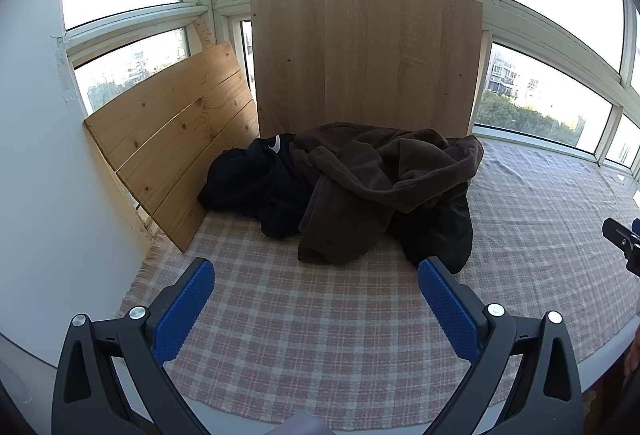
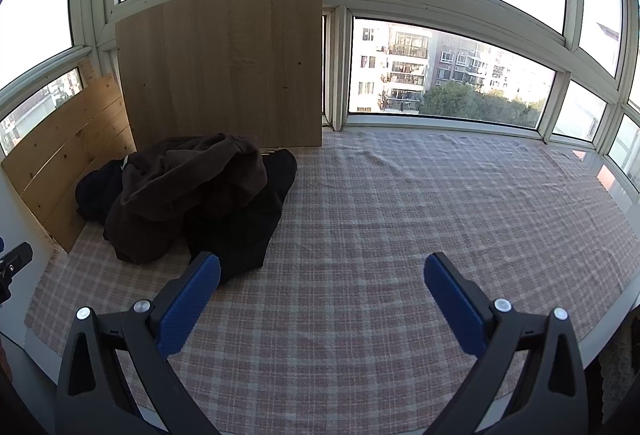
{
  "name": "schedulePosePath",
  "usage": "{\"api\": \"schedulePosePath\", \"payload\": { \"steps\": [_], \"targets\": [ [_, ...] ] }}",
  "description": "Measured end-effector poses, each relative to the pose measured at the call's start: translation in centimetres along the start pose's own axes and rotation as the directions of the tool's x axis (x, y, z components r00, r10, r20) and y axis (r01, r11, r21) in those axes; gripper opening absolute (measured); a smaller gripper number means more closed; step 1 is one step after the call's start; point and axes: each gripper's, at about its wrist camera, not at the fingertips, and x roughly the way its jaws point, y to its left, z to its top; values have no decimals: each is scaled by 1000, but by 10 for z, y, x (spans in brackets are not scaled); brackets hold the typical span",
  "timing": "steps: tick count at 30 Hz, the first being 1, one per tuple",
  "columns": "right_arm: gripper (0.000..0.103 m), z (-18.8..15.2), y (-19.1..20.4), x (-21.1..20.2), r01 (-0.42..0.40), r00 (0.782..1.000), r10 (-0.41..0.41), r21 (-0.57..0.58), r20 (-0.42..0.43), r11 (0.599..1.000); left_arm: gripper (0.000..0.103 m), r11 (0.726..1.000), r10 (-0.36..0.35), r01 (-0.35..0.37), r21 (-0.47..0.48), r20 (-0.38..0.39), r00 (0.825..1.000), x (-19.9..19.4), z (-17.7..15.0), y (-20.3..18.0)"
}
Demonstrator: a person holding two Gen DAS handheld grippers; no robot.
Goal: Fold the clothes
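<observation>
A crumpled brown fleece garment (image 1: pixel 372 179) lies heaped over black clothing (image 1: pixel 260 183) with a small white logo, at the back of the plaid-covered surface (image 1: pixel 320 335). My left gripper (image 1: pixel 316 271) hovers open in front of the pile, nothing between its blue pads (image 1: pixel 184 311). From the right wrist view the same brown garment (image 2: pixel 188 187) and black clothing (image 2: pixel 244 231) sit to the left. My right gripper (image 2: pixel 322 267) is open and empty, its left finger just in front of the black cloth's near edge.
A pale wooden board (image 1: pixel 364 55) and a pine plank panel (image 1: pixel 176 131) lean against the windows (image 2: pixel 448 71) behind the pile. A white wall (image 1: pixel 36 155) borders the left. The plaid cloth (image 2: pixel 440 203) stretches bare to the right. The other gripper's tip (image 1: pixel 624 239) shows at the edge.
</observation>
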Motion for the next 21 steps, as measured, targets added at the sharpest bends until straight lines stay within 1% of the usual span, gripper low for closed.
{"api": "schedulePosePath", "payload": {
  "steps": [21],
  "targets": [
    [103,-2,-4,-2,5,1000,-5,-5,-3,1000,103,1000,12,-12,-2,11,1000,-5,-1,-6]
  ]
}}
